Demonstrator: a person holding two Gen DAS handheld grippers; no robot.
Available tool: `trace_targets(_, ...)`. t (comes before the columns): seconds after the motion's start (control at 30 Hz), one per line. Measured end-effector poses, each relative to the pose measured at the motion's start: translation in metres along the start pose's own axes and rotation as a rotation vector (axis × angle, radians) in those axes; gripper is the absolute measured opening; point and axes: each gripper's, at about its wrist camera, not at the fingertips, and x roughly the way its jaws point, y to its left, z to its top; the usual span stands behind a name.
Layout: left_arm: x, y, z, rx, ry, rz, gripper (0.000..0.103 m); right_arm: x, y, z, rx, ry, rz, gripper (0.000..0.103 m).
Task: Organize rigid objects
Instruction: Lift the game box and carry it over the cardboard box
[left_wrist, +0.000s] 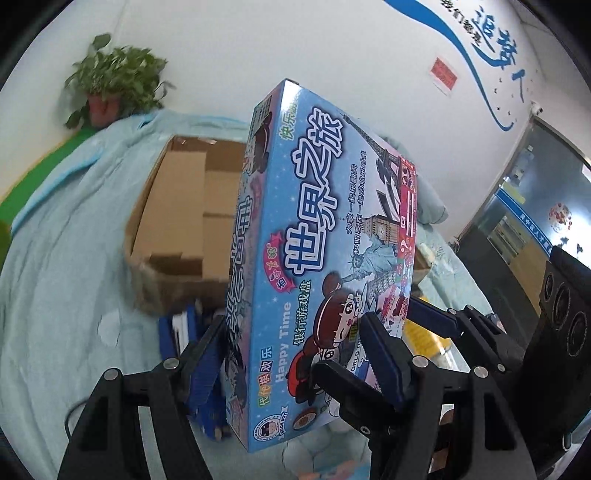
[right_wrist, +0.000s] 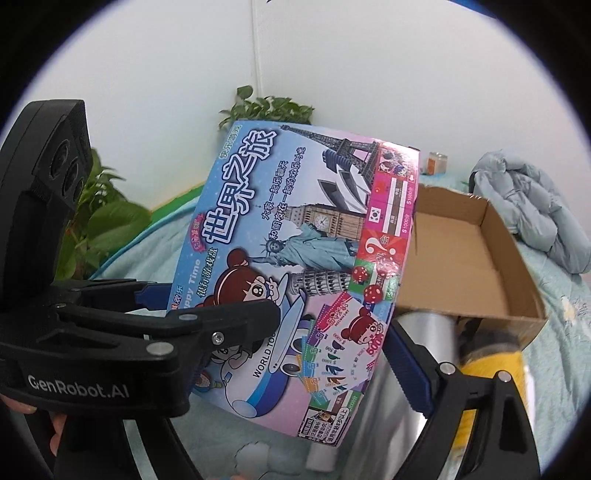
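1. My left gripper (left_wrist: 291, 363) is clamped on the game box (left_wrist: 317, 236): one blue pad presses its narrow side, the other its printed face, near the box's lower end.
2. The game box is off the bed, tilted, its long axis rising away from me, with the open carton (left_wrist: 173, 218) behind it.
3. My right gripper (right_wrist: 314, 350) also has the game box (right_wrist: 295, 258) between its fingers. Its right finger (right_wrist: 410, 369) lies along the box's lower right edge; I cannot tell whether it presses. Its left finger is hidden behind the other gripper, so I cannot tell whether this gripper is closed on the box.
4. In the right view the left gripper (right_wrist: 207, 325) reaches in from the left over the box's lower left corner.
5. The carton (right_wrist: 480, 258) sits on the blue bedcover (right_wrist: 554, 350), flaps open, nothing visible in the part of its inside that shows.
6. Below the box lie a shiny silver roll (right_wrist: 417, 350) and something yellow (right_wrist: 491, 365), just beside the carton's near wall.
7. Plants (left_wrist: 114, 81) stand by the white wall, and a pale jacket (right_wrist: 528, 206) is heaped beyond the carton.
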Motion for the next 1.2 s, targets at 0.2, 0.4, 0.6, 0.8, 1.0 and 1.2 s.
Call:
trace_targets(0.2, 0.022, -0.018, 0.053, 0.015, -0.019, -0.036, 0.069, 0.008, -0.020, 0.034, 0.014, -0.029, -0.052, 0.091)
trace_targets(0.4, 0.067, -0.042, 0.097, 0.047, -0.005, -0.016, 0.069, 0.029, -0.045, 0.060, 0.046, -0.012, -0.063, 0.091)
trace_targets(0.6, 0.094, -0.041, 0.118, 0.058, 0.026, 0.020, 0.069, 0.056, -0.060, 0.081, 0.065, 0.034, -0.046, 0.091)
trace_targets(0.8, 0.097, -0.048, 0.092, 0.055, 0.061, 0.064, 0.069, 0.088, -0.069, 0.080, 0.090, 0.119, 0.009, 0.091)
trace_targets(1.0, 0.118, -0.055, 0.073, 0.031, 0.107, 0.089, 0.069, 0.116, -0.069, 0.065, 0.106, 0.214, 0.040, 0.090)
trace_targets(1.2, 0.126, -0.065, 0.068, 0.032, 0.119, 0.156, 0.063, 0.138, -0.072, 0.057, 0.147, 0.340, 0.075, 0.078)
